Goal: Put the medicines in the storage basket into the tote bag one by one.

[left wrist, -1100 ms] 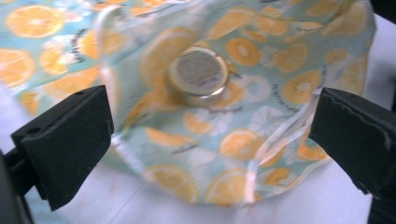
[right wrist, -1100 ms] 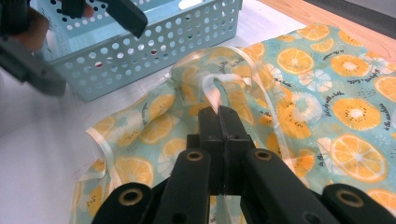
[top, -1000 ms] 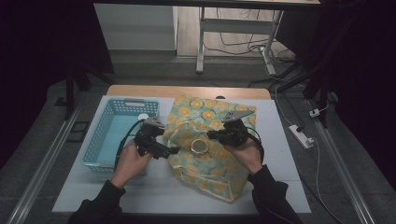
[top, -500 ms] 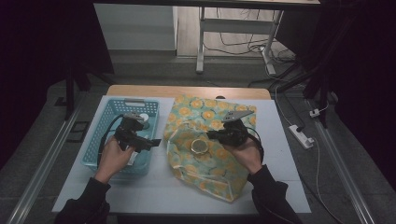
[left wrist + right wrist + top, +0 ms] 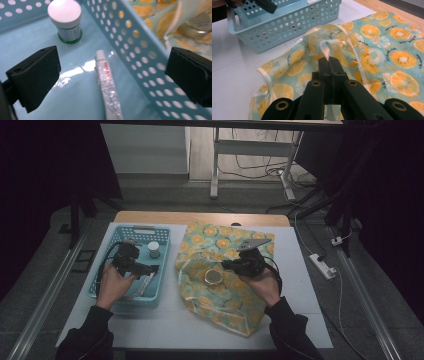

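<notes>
A blue perforated basket (image 5: 96, 282) stands on the left of the table. In it lie a white tube (image 5: 107, 85) and a small white-capped bottle (image 5: 65, 20), the bottle (image 5: 153, 249) upright near the far wall. My left gripper (image 5: 112, 67) hovers open over the tube, jaws wide apart; in the high view the left gripper (image 5: 149, 268) is inside the basket. A fabric bag with orange-slice print (image 5: 235, 300) lies beside it, with a round tin (image 5: 214, 276) at its mouth. My right gripper (image 5: 329, 60) is shut on the bag's pale ribbon (image 5: 325, 48).
The basket's holed wall (image 5: 140, 57) separates the left gripper from the bag. Bare white tabletop (image 5: 165, 320) runs along the front, and a wooden strip (image 5: 200, 217) edges the far side. A power strip (image 5: 322, 265) lies on the floor to the right.
My left gripper has moved left from the bag's edge to over the basket and dropped lower into it. The right gripper and the bag have stayed put.
</notes>
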A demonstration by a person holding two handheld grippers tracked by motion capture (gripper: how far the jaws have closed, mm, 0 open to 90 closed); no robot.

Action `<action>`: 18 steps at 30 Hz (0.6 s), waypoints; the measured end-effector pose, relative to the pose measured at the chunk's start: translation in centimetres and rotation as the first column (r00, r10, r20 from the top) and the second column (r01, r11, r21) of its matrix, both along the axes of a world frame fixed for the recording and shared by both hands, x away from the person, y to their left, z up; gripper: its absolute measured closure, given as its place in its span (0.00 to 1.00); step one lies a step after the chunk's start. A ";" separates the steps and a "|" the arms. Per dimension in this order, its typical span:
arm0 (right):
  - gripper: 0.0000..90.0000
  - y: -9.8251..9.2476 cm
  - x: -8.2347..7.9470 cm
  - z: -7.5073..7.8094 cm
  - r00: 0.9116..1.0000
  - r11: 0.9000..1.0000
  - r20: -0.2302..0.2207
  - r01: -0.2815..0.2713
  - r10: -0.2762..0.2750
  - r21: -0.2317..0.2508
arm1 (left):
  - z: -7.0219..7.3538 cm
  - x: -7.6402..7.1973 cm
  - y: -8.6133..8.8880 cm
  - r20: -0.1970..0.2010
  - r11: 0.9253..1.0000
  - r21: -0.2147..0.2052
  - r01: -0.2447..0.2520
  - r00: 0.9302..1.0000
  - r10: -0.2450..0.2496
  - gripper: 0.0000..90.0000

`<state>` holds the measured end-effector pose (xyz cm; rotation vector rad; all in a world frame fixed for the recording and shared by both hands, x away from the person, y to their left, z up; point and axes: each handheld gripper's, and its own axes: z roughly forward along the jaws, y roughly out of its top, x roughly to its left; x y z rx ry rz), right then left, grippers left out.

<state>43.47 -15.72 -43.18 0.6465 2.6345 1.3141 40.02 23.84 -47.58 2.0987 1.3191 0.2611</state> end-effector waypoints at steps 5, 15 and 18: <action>1.00 0.0 0.0 -0.1 1.000 1.000 -0.001 0.000 0.000 -0.002 | -1.1 0.8 -0.1 -0.039 0.999 0.052 0.015 0.999 -0.013 0.00; 1.00 0.0 0.0 -0.1 1.000 1.000 -0.003 -0.002 0.002 -0.003 | -3.0 1.6 -0.9 -0.166 0.986 0.158 0.050 0.986 -0.024 0.00; 1.00 0.0 0.1 -0.1 1.000 1.000 -0.003 -0.002 0.002 -0.003 | -3.4 1.8 -1.1 -0.199 0.982 0.179 0.053 0.980 -0.017 0.00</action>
